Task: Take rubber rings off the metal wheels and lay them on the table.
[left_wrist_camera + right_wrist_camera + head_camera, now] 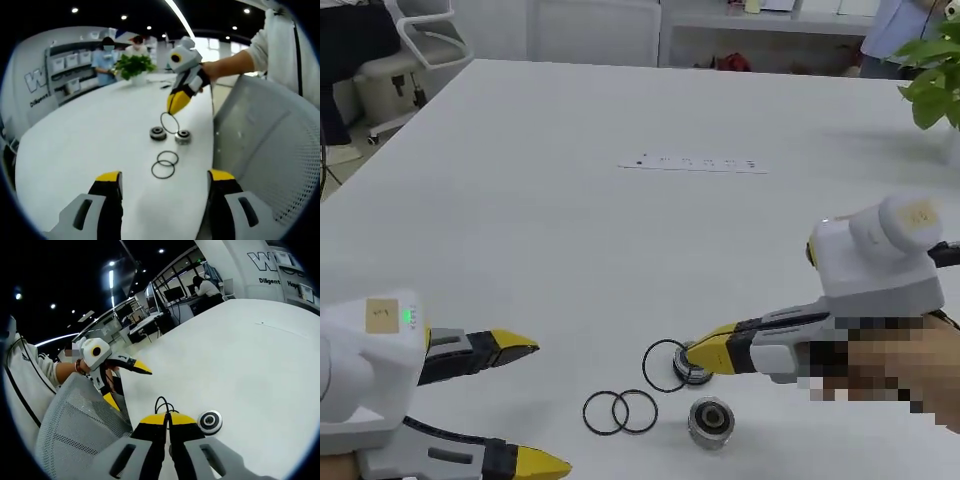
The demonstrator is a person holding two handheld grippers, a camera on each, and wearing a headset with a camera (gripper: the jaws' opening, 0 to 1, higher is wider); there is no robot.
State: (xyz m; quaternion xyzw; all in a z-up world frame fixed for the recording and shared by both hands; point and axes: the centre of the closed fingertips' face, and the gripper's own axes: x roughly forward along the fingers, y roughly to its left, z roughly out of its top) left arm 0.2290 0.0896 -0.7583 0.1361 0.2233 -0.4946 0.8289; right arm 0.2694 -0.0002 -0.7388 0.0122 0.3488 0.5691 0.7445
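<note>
White tabletop (pixel 620 230), right gripper (pixel 695 358) pinched closed on thin black rubber ring (pixel 663 366) just beside small round metal wheel (pixel 692 377), second metal wheel (pixel 710 420) at five o'clock, two overlapping loose black rings (pixel 620 411) at seven o'clock, left gripper (pixel 550 407) wide open, empty

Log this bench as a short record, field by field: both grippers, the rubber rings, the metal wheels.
left gripper: open, holding nothing
right gripper: shut on a rubber ring
held ring: black, raised beside a wheel
loose rings: two, flat on the table, overlapping
far wheel: at the right gripper's tip
near wheel: standing apart, closer to the person
table: white
</note>
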